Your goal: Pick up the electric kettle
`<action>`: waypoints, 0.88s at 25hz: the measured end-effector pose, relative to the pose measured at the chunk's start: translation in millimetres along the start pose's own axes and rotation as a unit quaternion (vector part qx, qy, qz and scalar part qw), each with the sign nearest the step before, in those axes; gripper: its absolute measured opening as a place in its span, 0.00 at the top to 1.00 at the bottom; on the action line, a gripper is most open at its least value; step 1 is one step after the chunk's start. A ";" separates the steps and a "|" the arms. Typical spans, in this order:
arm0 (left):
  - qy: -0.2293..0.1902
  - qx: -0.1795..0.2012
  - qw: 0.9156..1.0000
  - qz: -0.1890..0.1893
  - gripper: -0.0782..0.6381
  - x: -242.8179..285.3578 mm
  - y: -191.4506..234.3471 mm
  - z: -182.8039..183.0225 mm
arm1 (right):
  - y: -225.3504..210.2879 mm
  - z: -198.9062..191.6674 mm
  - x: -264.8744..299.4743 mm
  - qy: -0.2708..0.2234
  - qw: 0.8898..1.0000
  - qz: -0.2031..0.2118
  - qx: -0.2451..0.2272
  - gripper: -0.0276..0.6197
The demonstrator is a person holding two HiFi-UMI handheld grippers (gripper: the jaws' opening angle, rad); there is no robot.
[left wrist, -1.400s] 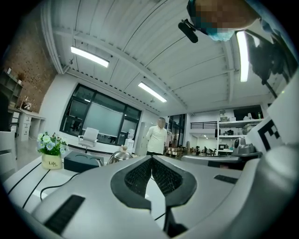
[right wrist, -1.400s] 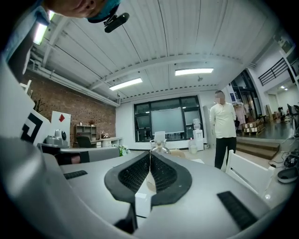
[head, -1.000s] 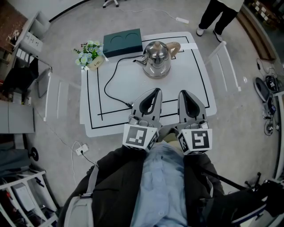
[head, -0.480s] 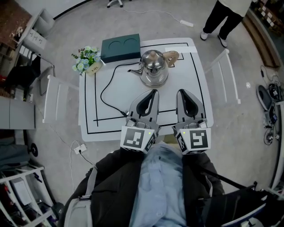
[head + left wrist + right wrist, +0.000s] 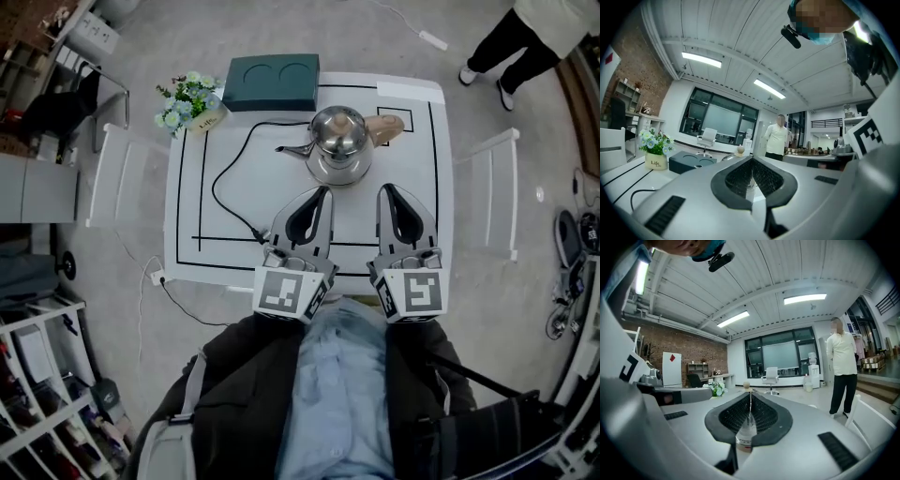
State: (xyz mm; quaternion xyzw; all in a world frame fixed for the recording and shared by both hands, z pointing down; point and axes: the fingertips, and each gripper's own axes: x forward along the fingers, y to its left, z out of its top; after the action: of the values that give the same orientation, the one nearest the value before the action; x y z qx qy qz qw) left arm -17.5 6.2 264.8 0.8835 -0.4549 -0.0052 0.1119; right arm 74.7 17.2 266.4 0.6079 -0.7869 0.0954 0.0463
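The steel electric kettle [image 5: 337, 141] stands at the far middle of the white table [image 5: 412, 202], spout to the left, wooden handle [image 5: 385, 128] to the right. Its black cable [image 5: 225, 192] loops over the table's left half. My left gripper [image 5: 323, 193] and right gripper [image 5: 386, 191] are side by side just short of the kettle, both shut and empty, pointing at it. Only the kettle's knob shows over the shut jaws in the left gripper view [image 5: 739, 150] and the right gripper view [image 5: 746, 385]. The left gripper [image 5: 752, 160] and right gripper [image 5: 750, 398] hold nothing.
A dark green box [image 5: 272, 82] lies at the table's far edge, with a small flower pot [image 5: 190, 103] to its left. White chairs flank the table, one on the left [image 5: 108, 178] and one on the right [image 5: 492, 187]. A person [image 5: 530, 42] stands beyond the far right corner.
Both grippers have moved forward over the table toward the kettle, and the gap to it has shrunk. Both jaws stayed shut. The kettle has not moved.
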 end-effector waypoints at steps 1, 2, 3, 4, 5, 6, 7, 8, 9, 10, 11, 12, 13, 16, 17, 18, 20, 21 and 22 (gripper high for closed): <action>0.002 -0.003 1.000 0.008 0.88 2.1 3.1 -2.7 | -1.7 -1.4 4.7 0.004 1.000 0.006 0.000 0.93; 0.004 -0.005 1.000 0.017 0.88 3.9 6.2 -5.5 | -3.5 -3.3 9.1 0.007 1.000 0.012 -0.001 0.93; 0.006 -0.008 1.000 0.025 0.88 5.4 9.2 -8.6 | -5.8 -6.6 12.9 0.010 1.000 0.018 -0.003 0.93; 0.008 -0.012 0.999 0.033 0.88 6.8 12.1 -11.9 | -8.6 -10.5 16.2 0.011 1.000 0.022 -0.006 0.93; 0.010 -0.015 0.999 0.040 0.88 7.9 14.9 -15.6 | -11.7 -14.3 19.3 0.013 1.000 0.024 -0.007 0.93; 0.011 -0.018 0.999 0.047 0.88 9.0 17.4 -19.6 | -15.0 -18.2 22.4 0.015 1.000 0.026 -0.006 0.93; 0.014 -0.019 0.998 0.055 0.88 10.1 20.0 -23.7 | -18.3 -22.4 25.6 0.019 0.999 0.027 -0.004 0.93; 0.017 -0.021 0.998 0.063 0.88 11.3 22.8 -28.1 | -21.4 -26.8 28.9 0.024 0.999 0.029 -0.002 0.93; 0.021 -0.023 0.997 0.072 0.88 12.5 25.8 -32.4 | -24.1 -31.2 32.3 0.029 0.999 0.032 -0.001 0.93; 0.023 -0.025 0.996 0.081 0.88 13.4 29.0 -36.5 | -26.5 -35.2 35.6 0.034 0.999 0.034 0.001 0.93; 0.024 -0.027 0.995 0.090 0.88 13.9 32.1 -39.8 | -28.3 -38.8 38.7 0.037 0.999 0.038 0.001 0.93; 0.023 -0.031 0.994 0.098 0.88 14.1 34.7 -42.3 | -30.0 -41.8 41.4 0.040 0.998 0.042 0.002 0.93; 0.021 -0.033 0.994 0.104 0.88 14.3 36.8 -44.2 | -31.6 -44.0 43.9 0.042 0.998 0.046 0.002 0.93; 0.016 -0.040 0.992 0.119 0.88 16.2 41.9 -50.4 | -38.9 -49.2 51.0 0.044 0.998 0.054 0.005 0.93; 0.017 -0.040 0.991 0.126 0.88 17.1 44.0 -53.3 | -41.7 -51.6 53.5 0.047 0.997 0.055 0.006 0.93; 0.018 -0.040 0.990 0.134 0.88 17.8 46.3 -56.2 | -44.2 -54.4 55.9 0.051 0.997 0.056 0.006 0.93; 0.021 -0.038 0.988 0.149 0.88 18.5 49.9 -61.4 | -47.7 -60.2 59.7 0.058 0.996 0.060 0.008 0.93; 0.021 -0.038 0.987 0.154 0.88 18.8 51.4 -63.6 | -49.1 -62.9 61.5 0.061 0.996 0.063 0.008 0.93; 0.020 -0.039 0.986 0.158 0.88 19.4 53.0 -65.8 | -50.5 -65.3 63.4 0.064 0.996 0.065 0.009 0.93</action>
State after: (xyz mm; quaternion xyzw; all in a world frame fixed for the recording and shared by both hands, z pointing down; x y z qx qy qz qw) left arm -41.4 -26.4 341.6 0.7951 -0.5862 0.0126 0.1551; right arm 104.4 -41.7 347.0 0.5486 -0.8193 0.1439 0.0846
